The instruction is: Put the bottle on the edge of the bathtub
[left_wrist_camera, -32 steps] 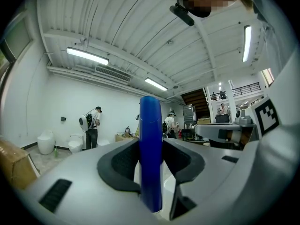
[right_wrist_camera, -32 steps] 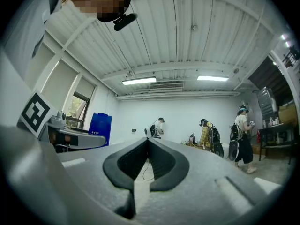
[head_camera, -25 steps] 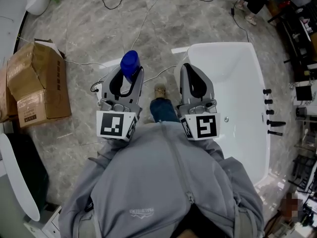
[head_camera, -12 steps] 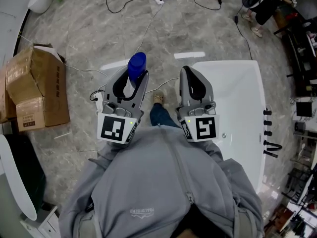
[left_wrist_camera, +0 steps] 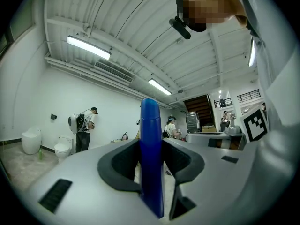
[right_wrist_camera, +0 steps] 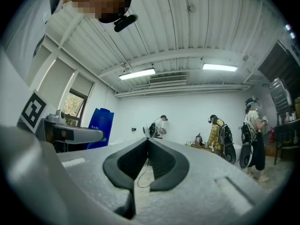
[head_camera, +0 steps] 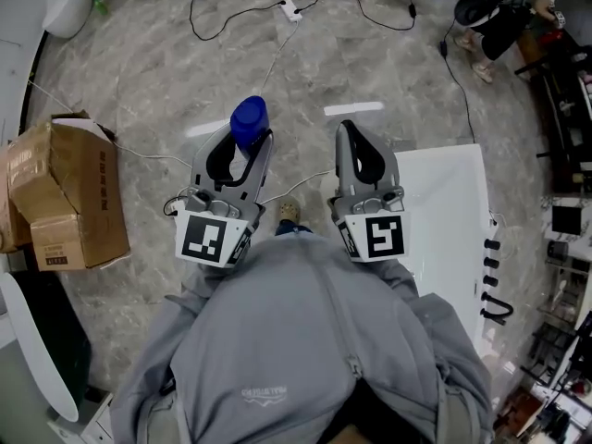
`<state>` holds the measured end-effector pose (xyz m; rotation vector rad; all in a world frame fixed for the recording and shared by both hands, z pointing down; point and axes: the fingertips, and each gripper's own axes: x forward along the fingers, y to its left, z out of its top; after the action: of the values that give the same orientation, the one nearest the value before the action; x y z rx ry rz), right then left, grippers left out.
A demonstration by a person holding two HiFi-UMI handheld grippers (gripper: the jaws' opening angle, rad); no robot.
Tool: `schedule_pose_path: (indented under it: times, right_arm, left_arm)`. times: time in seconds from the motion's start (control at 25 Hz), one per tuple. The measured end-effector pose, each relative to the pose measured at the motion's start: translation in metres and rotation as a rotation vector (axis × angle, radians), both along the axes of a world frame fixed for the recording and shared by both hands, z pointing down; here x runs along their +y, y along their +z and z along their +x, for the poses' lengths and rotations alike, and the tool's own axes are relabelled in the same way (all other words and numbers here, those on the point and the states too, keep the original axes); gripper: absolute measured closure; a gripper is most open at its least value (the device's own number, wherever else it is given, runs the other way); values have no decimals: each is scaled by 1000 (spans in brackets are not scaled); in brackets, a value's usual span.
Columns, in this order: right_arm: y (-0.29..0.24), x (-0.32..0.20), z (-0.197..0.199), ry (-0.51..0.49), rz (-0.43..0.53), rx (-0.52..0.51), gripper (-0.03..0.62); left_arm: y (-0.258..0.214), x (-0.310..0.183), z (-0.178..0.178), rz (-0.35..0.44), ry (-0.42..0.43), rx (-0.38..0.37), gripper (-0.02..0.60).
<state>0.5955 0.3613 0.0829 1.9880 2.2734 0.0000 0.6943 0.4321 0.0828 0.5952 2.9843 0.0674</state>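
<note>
A blue bottle (head_camera: 248, 118) stands upright between the fingers of my left gripper (head_camera: 248, 139), which is shut on it and held level over the marble floor. In the left gripper view the blue bottle (left_wrist_camera: 151, 158) fills the gap between the dark pads of my left gripper (left_wrist_camera: 151, 142). My right gripper (head_camera: 348, 129) is level beside it, shut with nothing in it; in the right gripper view the tips of my right gripper (right_wrist_camera: 147, 142) touch. The white bathtub (head_camera: 444, 211) lies to the right, its near corner under the right gripper.
A cardboard box (head_camera: 69, 197) stands on the floor at the left. Cables (head_camera: 277, 26) and a power strip (head_camera: 289, 9) cross the floor ahead. Black taps (head_camera: 490, 276) line the tub's right rim. People with backpacks (right_wrist_camera: 220, 137) stand by the far wall, near a toilet (left_wrist_camera: 62, 149).
Both grippers have travelled across the floor together, the bottle staying in the left one. In the head view the bathtub has slid down and to the right, and the box has shifted lower.
</note>
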Motion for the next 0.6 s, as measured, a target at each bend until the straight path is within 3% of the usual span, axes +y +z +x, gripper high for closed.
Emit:
schedule_pose_path:
  times: [0.28, 0.6]
  right_arm:
    - [8, 38, -62, 4, 21, 19, 591]
    - [16, 64, -82, -9, 28, 31, 591]
  left_arm:
    - [1, 37, -61, 19, 12, -5, 433]
    - [7, 65, -74, 25, -18, 7, 431]
